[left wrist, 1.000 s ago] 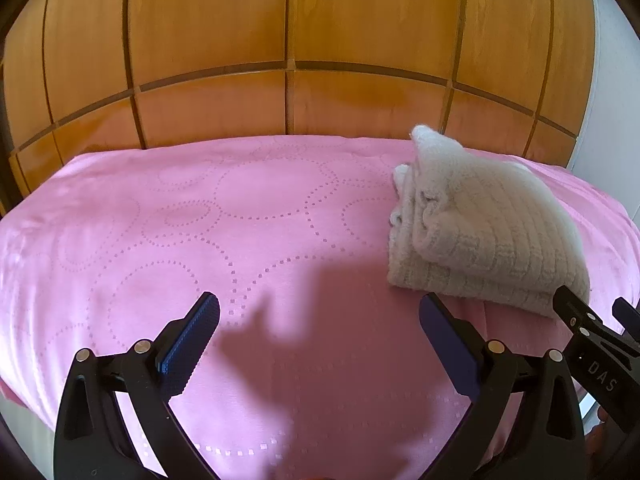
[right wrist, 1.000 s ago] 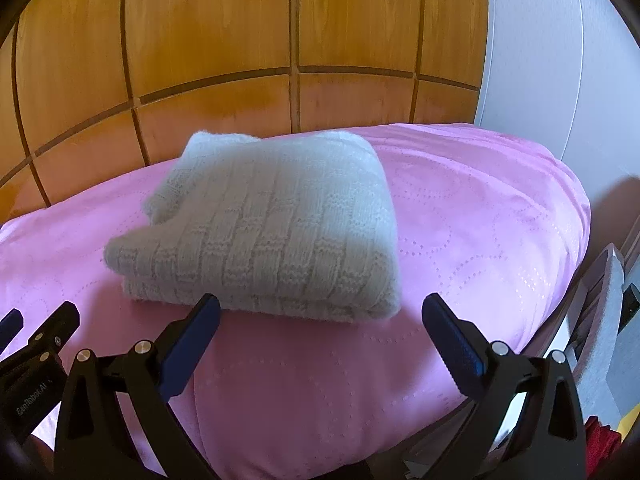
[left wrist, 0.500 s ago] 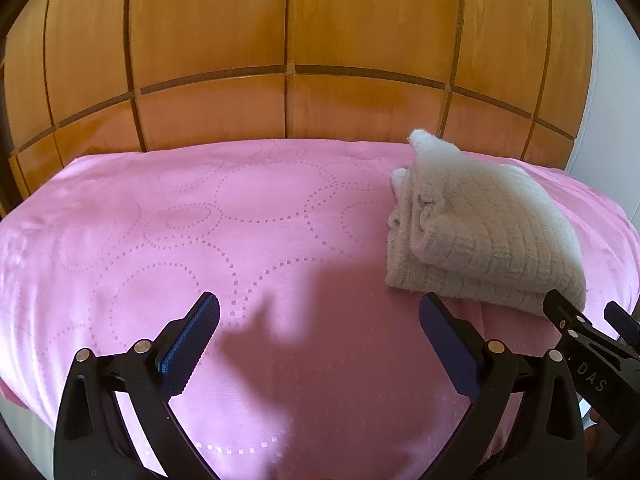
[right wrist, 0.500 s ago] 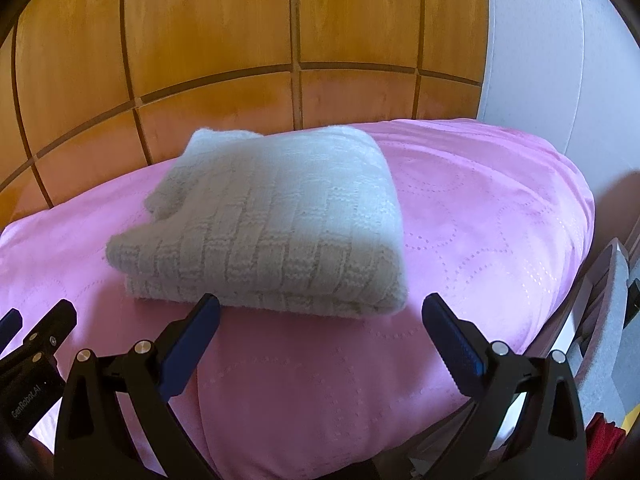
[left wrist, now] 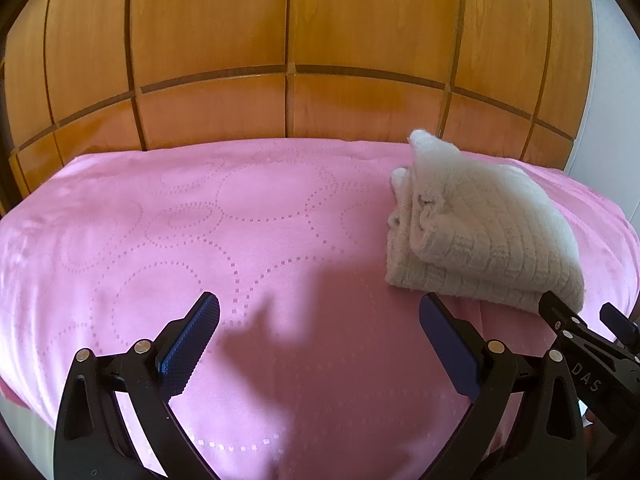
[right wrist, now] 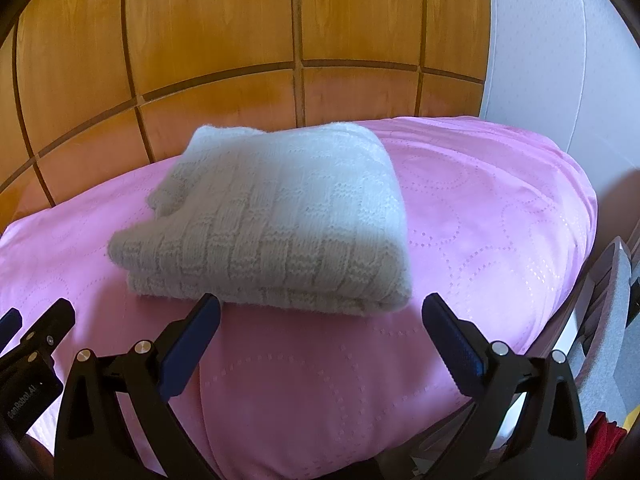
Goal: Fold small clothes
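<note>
A white knitted garment [right wrist: 276, 220] lies folded into a thick rectangle on the pink bedspread [right wrist: 480, 216]. It also shows in the left wrist view [left wrist: 480, 228], at the right side of the bed. My right gripper [right wrist: 320, 320] is open and empty, just in front of the garment's near edge, not touching it. My left gripper [left wrist: 320, 320] is open and empty over bare bedspread [left wrist: 200, 220], to the left of the garment. The right gripper's tips [left wrist: 580, 320] show at the lower right of the left wrist view.
A wooden panelled headboard [left wrist: 288, 40] rises behind the bed. A white wall [right wrist: 560, 60] stands to the right. Past the bed's right edge are a grey object [right wrist: 616, 280] and some red fabric [right wrist: 604, 440].
Both grippers have drawn back a little from the bed; the garment appears slightly farther away. The garment itself has not moved and both grippers stay open.
</note>
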